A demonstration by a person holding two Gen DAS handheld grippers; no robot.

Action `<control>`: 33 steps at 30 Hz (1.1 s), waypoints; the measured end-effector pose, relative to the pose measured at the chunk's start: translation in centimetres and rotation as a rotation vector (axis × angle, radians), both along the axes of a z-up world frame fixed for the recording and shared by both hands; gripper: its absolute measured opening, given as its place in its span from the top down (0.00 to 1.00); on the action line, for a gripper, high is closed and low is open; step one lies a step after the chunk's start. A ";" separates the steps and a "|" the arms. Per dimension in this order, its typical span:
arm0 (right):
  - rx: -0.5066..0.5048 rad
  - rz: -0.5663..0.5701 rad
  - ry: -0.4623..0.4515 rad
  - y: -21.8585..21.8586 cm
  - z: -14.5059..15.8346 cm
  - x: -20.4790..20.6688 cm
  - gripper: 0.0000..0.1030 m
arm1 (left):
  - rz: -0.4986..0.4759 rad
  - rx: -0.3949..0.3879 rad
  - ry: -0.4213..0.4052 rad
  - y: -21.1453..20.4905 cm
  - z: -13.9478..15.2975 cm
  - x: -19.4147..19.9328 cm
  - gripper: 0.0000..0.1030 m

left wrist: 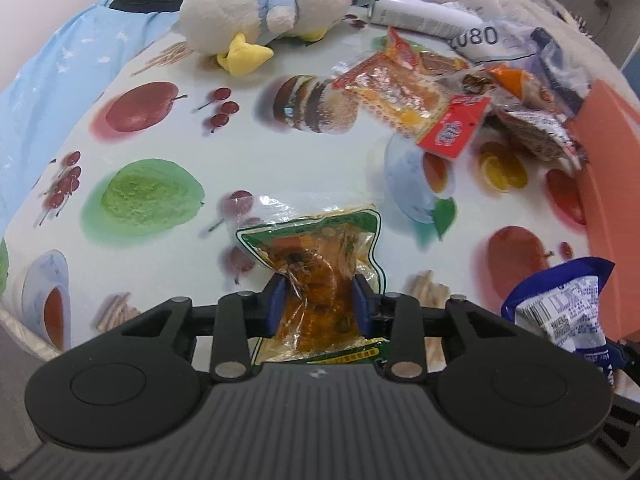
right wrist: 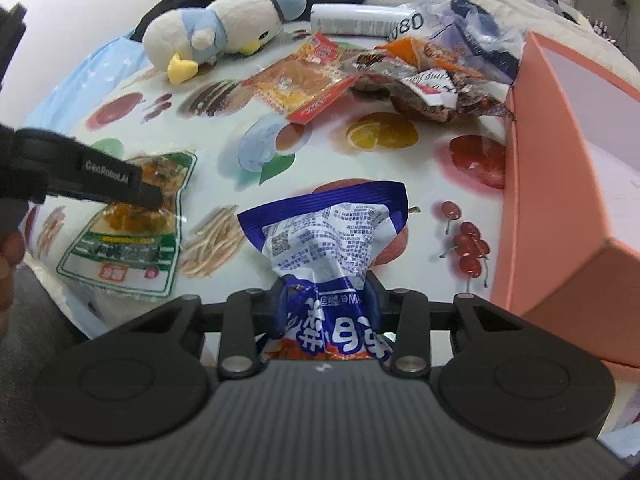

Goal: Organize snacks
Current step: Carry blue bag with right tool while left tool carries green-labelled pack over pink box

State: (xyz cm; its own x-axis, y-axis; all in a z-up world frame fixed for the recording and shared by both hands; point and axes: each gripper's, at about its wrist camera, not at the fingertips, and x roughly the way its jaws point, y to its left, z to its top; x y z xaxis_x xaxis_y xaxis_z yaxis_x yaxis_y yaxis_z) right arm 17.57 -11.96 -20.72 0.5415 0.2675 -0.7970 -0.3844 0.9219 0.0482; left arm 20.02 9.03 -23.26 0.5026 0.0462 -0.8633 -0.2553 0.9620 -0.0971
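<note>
Green-edged packet [left wrist: 320, 276] pinched between left gripper [left wrist: 320, 300] jaws; blue packet [right wrist: 324, 248] clamped in right gripper [right wrist: 326, 300]; pink box [right wrist: 560, 184] interior seen only from right wrist.

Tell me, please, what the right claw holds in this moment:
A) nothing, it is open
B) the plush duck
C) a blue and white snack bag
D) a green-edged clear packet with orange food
C: in the right wrist view, the right claw is pinched on the blue and white snack bag, while the green-edged packet sits in the left claw.
</note>
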 end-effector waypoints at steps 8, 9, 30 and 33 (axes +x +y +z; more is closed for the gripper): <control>0.037 -0.069 -0.049 -1.7 2.9 -2.0 0.61 | -0.025 -0.042 -0.066 -1.2 3.7 -3.0 0.62; 0.045 -0.080 -0.055 -2.1 3.3 -2.4 0.61 | -0.031 -0.049 -0.075 -1.4 4.3 -3.4 0.62; 0.144 -0.233 -0.228 -8.2 12.2 -9.1 0.61 | -0.223 -0.137 -0.285 -8.2 14.7 -10.4 0.62; 0.144 -0.263 -0.253 -9.4 13.2 -10.1 0.61 | -0.259 -0.147 -0.303 -9.7 15.5 -10.8 0.62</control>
State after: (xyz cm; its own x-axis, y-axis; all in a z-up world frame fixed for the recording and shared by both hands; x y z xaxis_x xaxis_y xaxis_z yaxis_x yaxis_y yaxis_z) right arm 7.51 -21.37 -7.51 0.7811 0.1930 -0.5938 -0.1526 0.9812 0.1183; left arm 9.22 -0.68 -7.72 0.7136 -0.2277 -0.6625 0.0545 0.9609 -0.2715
